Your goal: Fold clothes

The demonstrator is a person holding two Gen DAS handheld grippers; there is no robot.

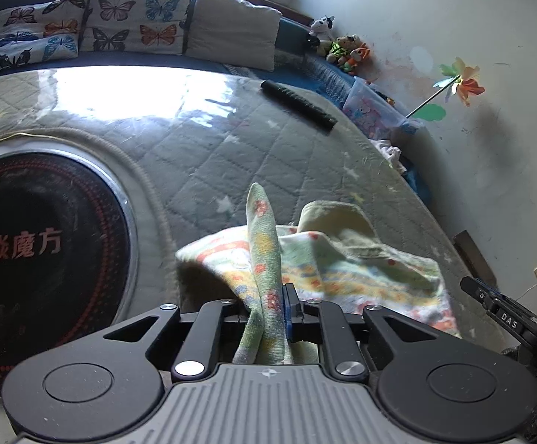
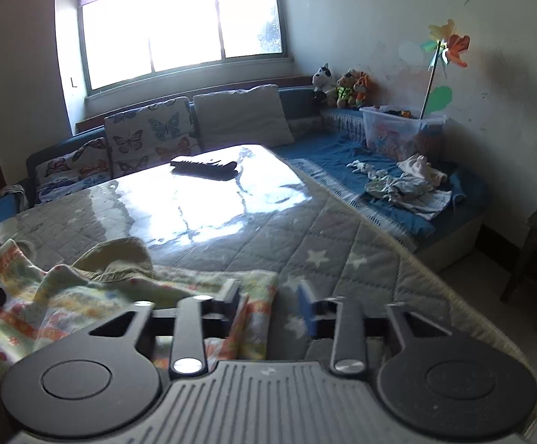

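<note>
A small pale garment (image 1: pixel 342 270) with a floral print in orange, yellow and green lies crumpled on the quilted grey table cover (image 1: pixel 231 140). My left gripper (image 1: pixel 272 303) is shut on a fold of the garment, which stands up in a narrow ridge between the fingers. In the right wrist view the garment (image 2: pixel 94 288) lies at the lower left. My right gripper (image 2: pixel 270 301) is open, its fingers on either side of the garment's right edge, just above the cover (image 2: pixel 268 229). The right gripper also shows in the left wrist view (image 1: pixel 505 314) at the right edge.
A black round heater plate (image 1: pixel 35 259) sits in the table at the left. A black folded umbrella (image 1: pixel 298 105) lies at the far side. Butterfly cushions (image 1: pixel 135 14), soft toys (image 1: pixel 346 48), a plastic box (image 2: pixel 398 129) and loose clothes (image 2: pixel 409 185) sit on the blue sofa.
</note>
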